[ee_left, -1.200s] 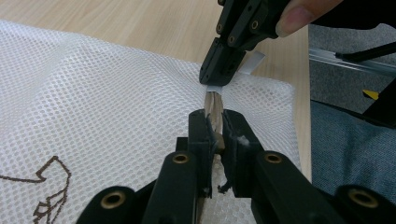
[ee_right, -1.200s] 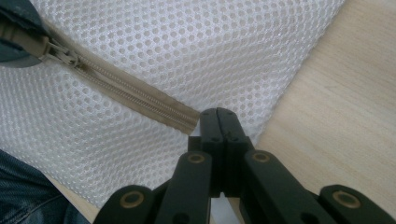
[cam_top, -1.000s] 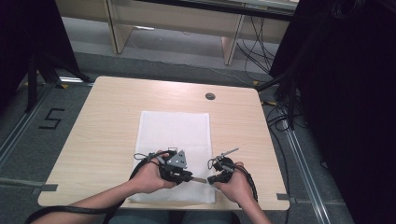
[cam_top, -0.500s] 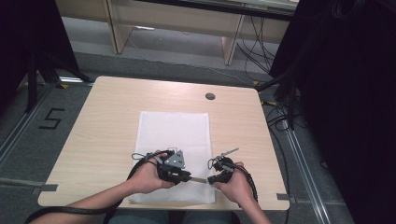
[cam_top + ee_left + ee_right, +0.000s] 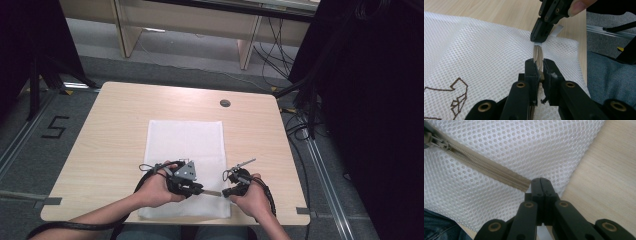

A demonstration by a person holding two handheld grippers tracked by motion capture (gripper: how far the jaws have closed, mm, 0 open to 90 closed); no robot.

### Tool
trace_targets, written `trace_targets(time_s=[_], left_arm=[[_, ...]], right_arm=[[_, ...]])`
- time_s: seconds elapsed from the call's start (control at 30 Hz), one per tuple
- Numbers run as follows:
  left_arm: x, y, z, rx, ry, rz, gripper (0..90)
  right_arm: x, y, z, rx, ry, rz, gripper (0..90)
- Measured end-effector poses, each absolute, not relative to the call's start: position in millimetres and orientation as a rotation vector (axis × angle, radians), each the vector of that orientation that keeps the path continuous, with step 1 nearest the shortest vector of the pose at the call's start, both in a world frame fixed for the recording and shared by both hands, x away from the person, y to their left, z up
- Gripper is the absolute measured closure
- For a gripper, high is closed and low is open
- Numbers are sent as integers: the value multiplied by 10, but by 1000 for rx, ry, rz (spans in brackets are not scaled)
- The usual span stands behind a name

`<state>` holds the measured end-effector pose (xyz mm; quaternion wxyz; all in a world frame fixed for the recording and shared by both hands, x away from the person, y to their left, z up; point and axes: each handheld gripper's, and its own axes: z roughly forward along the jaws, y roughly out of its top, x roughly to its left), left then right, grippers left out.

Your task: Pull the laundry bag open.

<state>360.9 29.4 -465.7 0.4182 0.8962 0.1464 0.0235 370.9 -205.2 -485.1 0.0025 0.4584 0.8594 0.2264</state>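
Observation:
A white mesh bag [image 5: 185, 140] lies flat on the wooden table [image 5: 115, 125], its beige zipper [image 5: 212, 192] running along the near edge. My left gripper [image 5: 202, 190] is shut on the zipper's pull; in the left gripper view its jaws [image 5: 539, 66] pinch the beige strip [image 5: 538, 53]. My right gripper [image 5: 223, 192] faces it from the right, shut on the white tab at the zipper's end [image 5: 539, 37]. In the right gripper view the closed jaws [image 5: 540, 180] meet the end of the zipper [image 5: 486, 168], and the slider [image 5: 437, 142] sits at the far upper left.
The bag's near corner reaches the table's front edge, with the person's lap just below it. A round cable hole [image 5: 225, 103] sits at the back of the table. A brown print [image 5: 456, 100] marks the mesh. Cables trail from both grippers.

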Motion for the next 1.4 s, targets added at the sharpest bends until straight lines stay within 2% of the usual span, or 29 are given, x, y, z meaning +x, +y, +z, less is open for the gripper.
trace_targets(time_s=[1.4], left_arm=[[3599, 416, -4626, 2249, 370, 64, 822]], right_arm=[[3695, -2046, -4831, 1489, 2689, 672, 900]])
